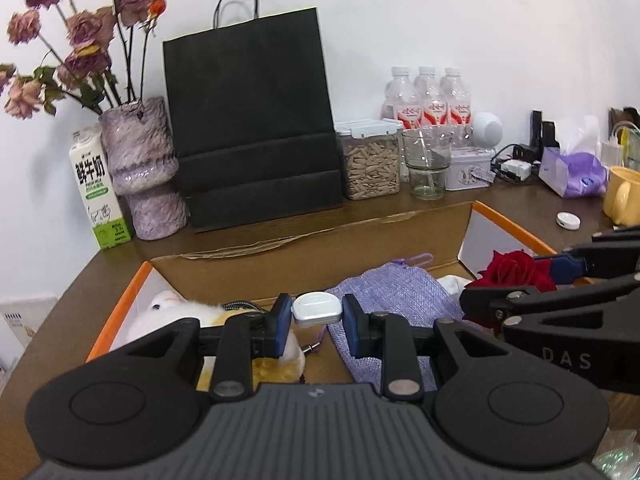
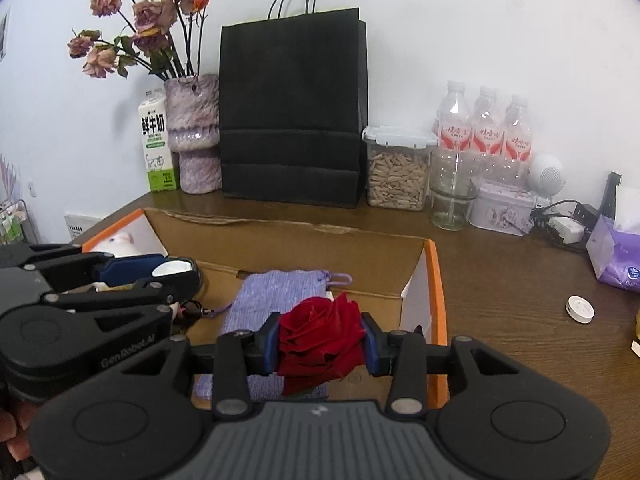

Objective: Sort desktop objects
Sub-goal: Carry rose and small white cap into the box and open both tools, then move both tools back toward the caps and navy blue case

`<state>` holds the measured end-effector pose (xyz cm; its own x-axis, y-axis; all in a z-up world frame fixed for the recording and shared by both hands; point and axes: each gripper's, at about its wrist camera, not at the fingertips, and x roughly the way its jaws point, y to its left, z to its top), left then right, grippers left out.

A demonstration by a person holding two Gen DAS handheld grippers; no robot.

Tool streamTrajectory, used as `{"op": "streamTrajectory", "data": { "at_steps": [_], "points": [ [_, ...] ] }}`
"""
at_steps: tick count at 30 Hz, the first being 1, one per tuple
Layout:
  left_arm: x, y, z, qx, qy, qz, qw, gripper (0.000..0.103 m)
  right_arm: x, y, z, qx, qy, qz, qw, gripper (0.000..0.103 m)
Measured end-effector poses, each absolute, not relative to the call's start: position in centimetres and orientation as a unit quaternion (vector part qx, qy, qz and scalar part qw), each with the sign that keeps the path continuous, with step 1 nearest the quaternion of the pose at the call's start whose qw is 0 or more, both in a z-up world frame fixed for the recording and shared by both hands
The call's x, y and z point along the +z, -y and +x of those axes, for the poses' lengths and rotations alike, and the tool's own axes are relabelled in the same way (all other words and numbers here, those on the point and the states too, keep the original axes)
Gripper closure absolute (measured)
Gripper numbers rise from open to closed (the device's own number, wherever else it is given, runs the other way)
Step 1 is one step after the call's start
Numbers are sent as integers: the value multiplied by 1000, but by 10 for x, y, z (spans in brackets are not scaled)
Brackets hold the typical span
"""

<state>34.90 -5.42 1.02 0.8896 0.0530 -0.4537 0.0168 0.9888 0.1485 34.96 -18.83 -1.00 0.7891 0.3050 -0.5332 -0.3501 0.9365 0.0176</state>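
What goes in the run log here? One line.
left claw: shut on silver case | right claw: shut on red rose | both over open box

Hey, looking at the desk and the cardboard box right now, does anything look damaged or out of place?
Yes. The cardboard box has a ragged, torn back flap. The flowers in the purple vase look wilted and dried. A small white round lid lies alone on the desk.

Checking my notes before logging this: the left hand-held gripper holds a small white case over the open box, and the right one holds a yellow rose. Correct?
Not quite: the rose in the right hand-held gripper is red, not yellow, as the right wrist view shows. The left hand-held gripper does hold the small white case over the box.
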Motion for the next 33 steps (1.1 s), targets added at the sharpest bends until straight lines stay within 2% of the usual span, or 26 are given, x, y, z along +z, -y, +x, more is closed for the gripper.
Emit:
{"op": "streamTrajectory", "data": {
  "at_steps": [2,5,8,11,13,15,16,33],
  "points": [
    [10,56,348,6,-235,78,969,74,-10,188,348,174,-276,-41,944,60],
    [12,55,344,4,-230,78,970,64,-9,188,345,177,-272,-40,945,52],
    [18,49,339,11,-219,68,973,45,-4,188,338,173,-263,-48,948,44],
    [27,39,332,17,-207,47,977,34,2,193,330,174,-249,-41,952,27],
    [32,34,328,24,-199,38,979,22,7,195,326,171,-237,-40,956,13],
    [37,32,325,40,-191,35,980,4,11,198,324,171,-230,-34,958,7],
    [39,31,324,47,-186,35,981,1,12,200,323,171,-228,-29,958,2],
    [54,27,302,72,-150,22,986,0,25,206,306,177,-199,-21,964,0]
  ]
}}
